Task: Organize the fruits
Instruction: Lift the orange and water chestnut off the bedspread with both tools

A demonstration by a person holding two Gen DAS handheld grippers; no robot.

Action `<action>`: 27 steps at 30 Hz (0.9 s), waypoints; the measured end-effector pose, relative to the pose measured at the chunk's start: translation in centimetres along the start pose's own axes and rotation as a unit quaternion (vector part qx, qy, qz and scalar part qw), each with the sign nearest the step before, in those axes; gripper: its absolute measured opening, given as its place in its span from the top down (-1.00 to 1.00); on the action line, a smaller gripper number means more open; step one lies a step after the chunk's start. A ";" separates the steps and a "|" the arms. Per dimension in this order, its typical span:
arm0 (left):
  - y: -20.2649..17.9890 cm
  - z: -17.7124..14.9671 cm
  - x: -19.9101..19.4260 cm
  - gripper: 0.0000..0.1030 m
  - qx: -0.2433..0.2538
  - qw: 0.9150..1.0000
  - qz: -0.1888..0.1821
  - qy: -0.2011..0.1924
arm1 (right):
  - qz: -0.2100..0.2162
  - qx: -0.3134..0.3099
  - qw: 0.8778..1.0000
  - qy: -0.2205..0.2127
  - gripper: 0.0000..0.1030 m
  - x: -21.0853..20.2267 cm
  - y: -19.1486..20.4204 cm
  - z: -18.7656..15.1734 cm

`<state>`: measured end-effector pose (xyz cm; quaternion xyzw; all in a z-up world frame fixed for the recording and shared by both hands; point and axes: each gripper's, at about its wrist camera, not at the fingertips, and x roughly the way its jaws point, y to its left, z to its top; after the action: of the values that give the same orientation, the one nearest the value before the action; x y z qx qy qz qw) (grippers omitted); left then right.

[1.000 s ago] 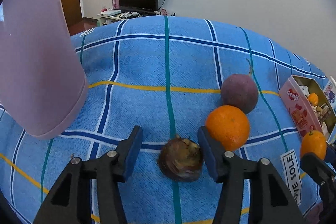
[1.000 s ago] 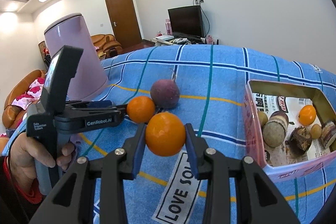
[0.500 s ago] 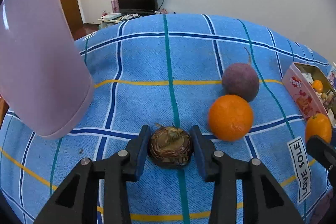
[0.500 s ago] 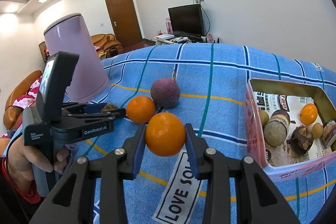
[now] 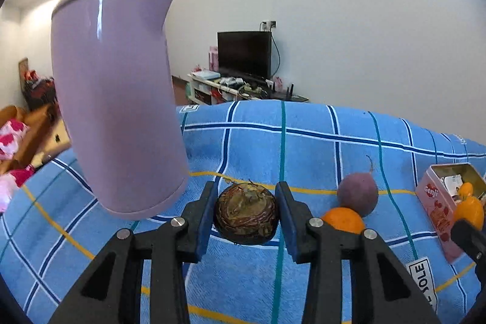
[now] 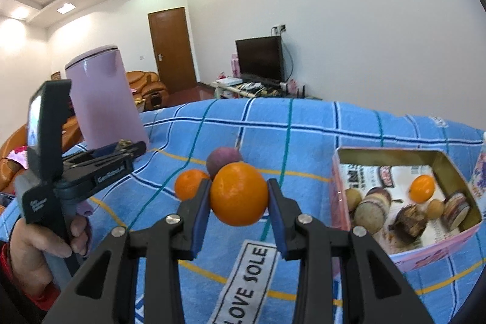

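Left tool point(image 5: 246, 216): black two-finger clamp with blue pads, closed on a dark brown, round, scaly-skinned fruit point(image 5: 246, 213); both pads press its sides. The fruit is held just above the cloth, beside the base of the kettle.

Right tool point(image 6: 239, 199): same make, closed on a smooth round orange fruit point(image 6: 239, 194), pads against both sides, fruit carried clear of the cloth.

Surface: tabletop under a blue towelling cloth with white, navy, teal and yellow check lines point(image 5: 258, 148); a white sewn label reading "LOVE SOLE" point(image 6: 246, 278) lies near the front edge.

Loose fruit on the cloth: one dull purple round fruit with a thin stalk point(image 5: 357, 196); one smaller orange citrus fruit point(image 5: 343, 219) just in front of it, the two touching or very nearly so.

Container: pink rectangular tin with a gold metal interior and printed paper lining point(image 6: 337, 172), open-topped, at the right side of the cloth. Contents: a small orange fruit point(image 6: 421, 187), several brown and tan round fruits, some dark and rough-skinned; exact kinds cannot be told.

Other: tall lilac plastic kettle with spout point(image 5: 118, 105), upright at the left of the cloth. A person's hand point(image 6: 33, 242) grips the left tool's handle.
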<state>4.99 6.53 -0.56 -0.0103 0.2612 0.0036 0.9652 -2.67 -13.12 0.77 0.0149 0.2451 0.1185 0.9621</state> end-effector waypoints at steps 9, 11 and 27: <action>-2.3 -0.4 -2.1 0.20 0.037 0.999 0.027 -0.024 | -0.019 -0.020 1.000 -0.010 0.24 -0.2 0.4 0.0; -2.3 -0.4 -2.3 0.20 0.033 0.999 0.028 -0.024 | -0.016 -0.019 1.000 -0.010 0.24 -0.3 0.5 -0.1; -3.8 -1.4 -4.2 0.19 0.039 0.999 0.029 -0.022 | -0.022 -0.043 0.999 -0.012 0.24 -0.8 1.6 -0.6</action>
<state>0.76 2.66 0.45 0.0349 0.2401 0.0217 0.9699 -4.00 -11.80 0.71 -0.0307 0.2281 0.1080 0.9671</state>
